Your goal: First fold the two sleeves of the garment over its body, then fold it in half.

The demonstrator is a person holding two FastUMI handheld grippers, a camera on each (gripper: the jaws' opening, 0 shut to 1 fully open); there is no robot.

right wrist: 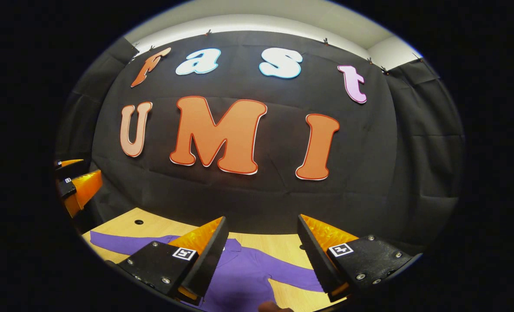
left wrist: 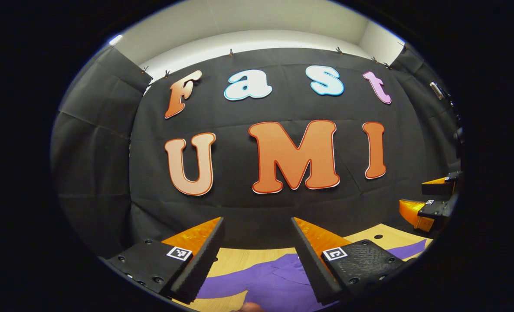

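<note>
One purple garment [right wrist: 243, 277] lies flat on table [right wrist: 122, 227], sleeves out; we find left gripper [left wrist: 257, 247] & right gripper [right wrist: 261, 247] wide open, holding nothing.

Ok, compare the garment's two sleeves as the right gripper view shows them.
The sleeve at the view's left runs nearly level, its cuff in sight; the sleeve at the view's right slants downward, its cuff behind a finger of the right claw. Both lie flat on the table, unfolded.
</note>
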